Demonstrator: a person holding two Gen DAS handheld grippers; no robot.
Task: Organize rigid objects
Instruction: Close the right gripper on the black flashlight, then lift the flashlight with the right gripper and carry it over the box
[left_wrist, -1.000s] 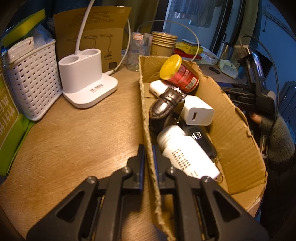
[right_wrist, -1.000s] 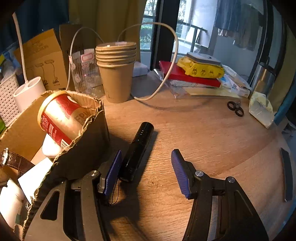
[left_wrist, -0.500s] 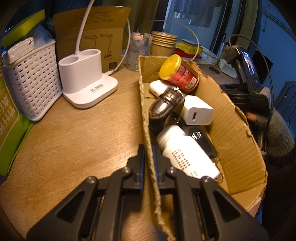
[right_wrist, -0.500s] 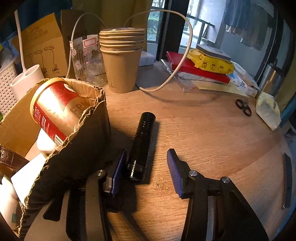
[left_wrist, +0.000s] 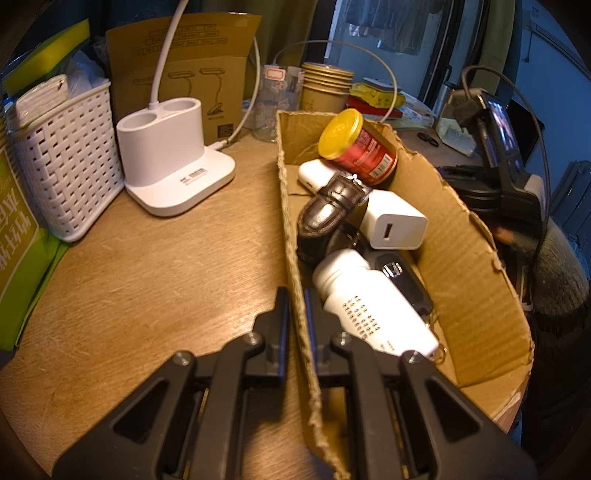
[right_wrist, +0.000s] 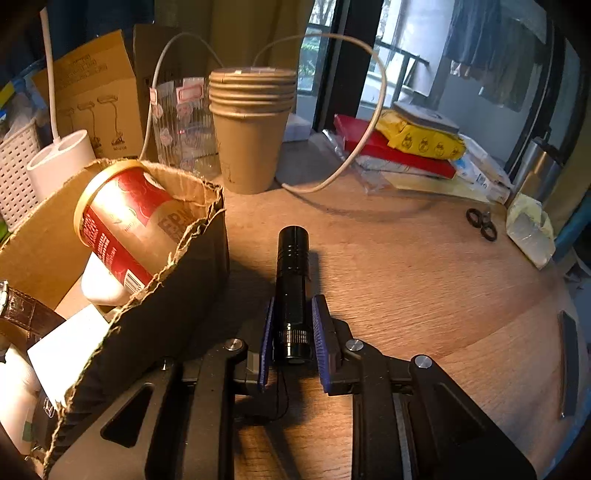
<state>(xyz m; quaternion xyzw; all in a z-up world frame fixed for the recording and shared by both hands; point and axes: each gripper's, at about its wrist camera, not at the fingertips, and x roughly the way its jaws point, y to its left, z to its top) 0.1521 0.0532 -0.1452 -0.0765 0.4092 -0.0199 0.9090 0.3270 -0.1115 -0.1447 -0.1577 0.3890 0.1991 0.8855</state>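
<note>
A cardboard box (left_wrist: 469, 258) sits on the wooden table. It holds a red can with a yellow lid (left_wrist: 356, 146), a brown watch strap (left_wrist: 327, 214), a white charger (left_wrist: 393, 221), a white bottle (left_wrist: 369, 306) and a black key fob (left_wrist: 404, 282). My left gripper (left_wrist: 295, 314) is shut on the box's left wall (left_wrist: 291, 236). In the right wrist view, my right gripper (right_wrist: 293, 325) is shut on a black flashlight (right_wrist: 291, 273) lying on the table just right of the box (right_wrist: 166, 306). The can (right_wrist: 122, 218) also shows there.
A white lamp base (left_wrist: 170, 158) and a white basket (left_wrist: 62, 162) stand left of the box. Stacked paper cups (right_wrist: 251, 129), a clear cup (right_wrist: 183, 122), a white cable (right_wrist: 354, 122), books (right_wrist: 406, 147), small scissors (right_wrist: 482, 225) and a metal flask (right_wrist: 541, 170) lie beyond the flashlight.
My right gripper moved over the flashlight and closed its blue pads on it. The left gripper stayed clamped on the box wall.
</note>
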